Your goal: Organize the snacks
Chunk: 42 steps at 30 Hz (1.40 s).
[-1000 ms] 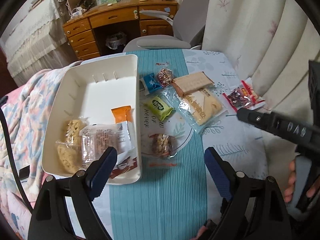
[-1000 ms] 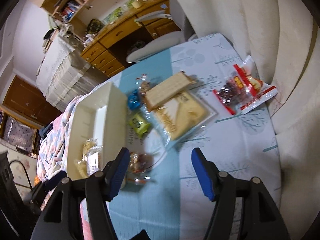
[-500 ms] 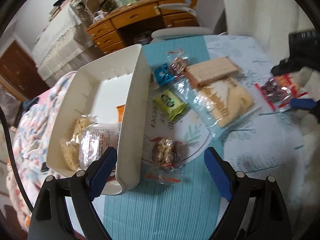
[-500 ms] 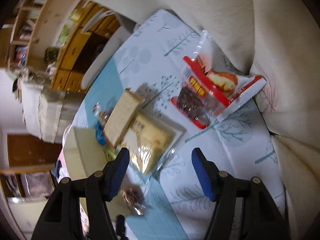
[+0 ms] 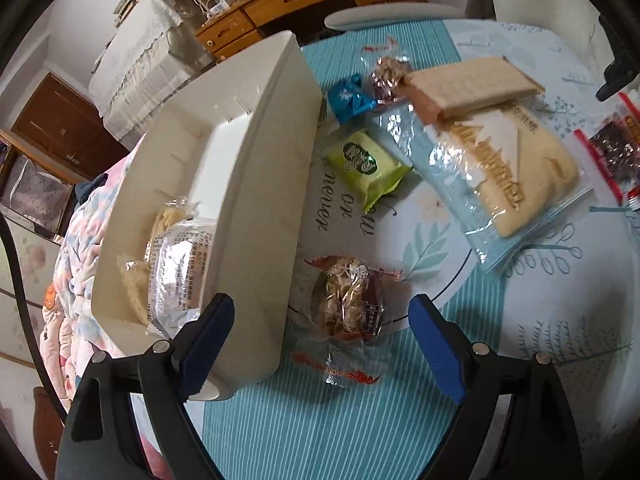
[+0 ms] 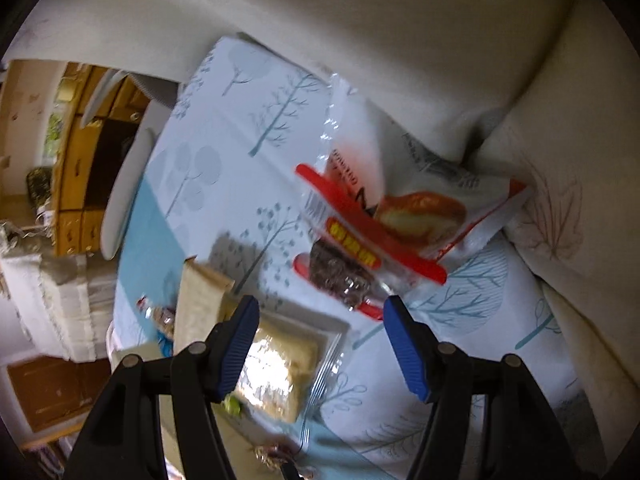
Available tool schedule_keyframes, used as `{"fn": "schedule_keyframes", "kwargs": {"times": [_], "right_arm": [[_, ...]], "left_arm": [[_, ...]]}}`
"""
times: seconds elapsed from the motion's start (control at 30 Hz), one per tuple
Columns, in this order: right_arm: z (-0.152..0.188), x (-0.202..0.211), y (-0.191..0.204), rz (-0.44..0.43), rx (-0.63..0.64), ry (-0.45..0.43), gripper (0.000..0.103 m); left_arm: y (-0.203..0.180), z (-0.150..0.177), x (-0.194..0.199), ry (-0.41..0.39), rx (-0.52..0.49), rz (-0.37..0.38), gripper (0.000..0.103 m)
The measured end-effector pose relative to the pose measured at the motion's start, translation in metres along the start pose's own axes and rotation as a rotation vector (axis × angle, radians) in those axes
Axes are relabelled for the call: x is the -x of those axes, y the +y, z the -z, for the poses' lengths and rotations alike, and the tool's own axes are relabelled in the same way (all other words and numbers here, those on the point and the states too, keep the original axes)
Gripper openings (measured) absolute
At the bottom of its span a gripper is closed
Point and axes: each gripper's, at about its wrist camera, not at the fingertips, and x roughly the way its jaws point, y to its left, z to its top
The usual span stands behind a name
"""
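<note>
A bedroom lay behind the counter (image 5: 320, 432), which wore a teal striped runner and a tree-print cloth, with a wooden desk against the far wall. In the left wrist view the white bin (image 5: 256, 208) stood along the counter's left edge, its long axis running away from the camera, and already held a few clear-wrapped snacks at its near end, likely the sorted ones. The left gripper (image 5: 320, 336) hung above the counter with its blue fingers (image 5: 208, 336) spread wide and nothing between them. Just beyond them lay a nut cluster snack (image 5: 348, 300) in a crinkled clear wrapper, right beside the bin's wall, its twisted ends pointing toward and away from the camera. It looked like the next pick for this hand. Farther off sat a green packet (image 5: 366, 164), a blue candy (image 5: 350, 98), a wafer pack (image 5: 472, 82) and a large cake pack (image 5: 512, 168) lying diagonally.

In the right wrist view, somewhat blurred, a cream curtain (image 6: 400, 40) bordered the counter's far side. The right gripper (image 6: 320, 344) had its fingers parted and empty. Just ahead of them lay the red-and-white snack bag (image 6: 380, 224), its long axis slanting from lower left to upper right, one end against the curtain. It was probably this hand's target, being farthest from the bin.
</note>
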Motion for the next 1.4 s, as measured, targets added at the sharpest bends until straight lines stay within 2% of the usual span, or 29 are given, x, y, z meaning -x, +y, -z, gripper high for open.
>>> {"fn": "schedule_keyframes", "kwargs": {"times": [0.17, 0.33, 0.47, 0.53, 0.57, 0.7, 0.73, 1.03, 1.1, 1.4], "right_arm": [[-0.006, -0.008, 0.003, 0.066, -0.045, -0.008, 0.065], [-0.009, -0.015, 0.012, 0.142, -0.018, -0.020, 0.065], [-0.009, -0.022, 0.019, 0.196, 0.002, -0.012, 0.064], [-0.008, -0.025, 0.022, 0.217, 0.001, -0.010, 0.056], [-0.009, -0.026, 0.021, 0.223, -0.001, -0.010, 0.055], [-0.010, -0.027, 0.020, 0.209, 0.001, -0.002, 0.052], [-0.009, -0.027, 0.019, 0.192, -0.003, 0.007, 0.038], [-0.003, -0.029, 0.001, 0.147, -0.030, 0.054, 0.039], [-0.001, -0.028, -0.004, 0.138, -0.035, 0.068, 0.039], [0.012, -0.016, -0.018, 0.116, -0.025, 0.108, 0.039]], "left_arm": [[-0.006, -0.002, -0.010, 0.023, -0.029, 0.007, 0.088], [-0.006, -0.005, -0.022, 0.070, -0.037, 0.018, 0.088], [-0.005, -0.007, -0.027, 0.089, -0.038, 0.018, 0.082], [-0.006, -0.009, -0.029, 0.097, -0.048, 0.029, 0.076], [-0.007, -0.009, -0.030, 0.101, -0.052, 0.027, 0.075], [-0.006, -0.012, -0.032, 0.110, -0.045, 0.025, 0.070], [-0.007, -0.013, -0.033, 0.112, -0.045, 0.016, 0.067], [0.000, -0.014, -0.037, 0.123, -0.066, -0.055, 0.047], [0.001, -0.014, -0.038, 0.124, -0.071, -0.022, 0.037], [-0.002, -0.007, -0.033, 0.118, -0.074, -0.018, 0.035]]}}
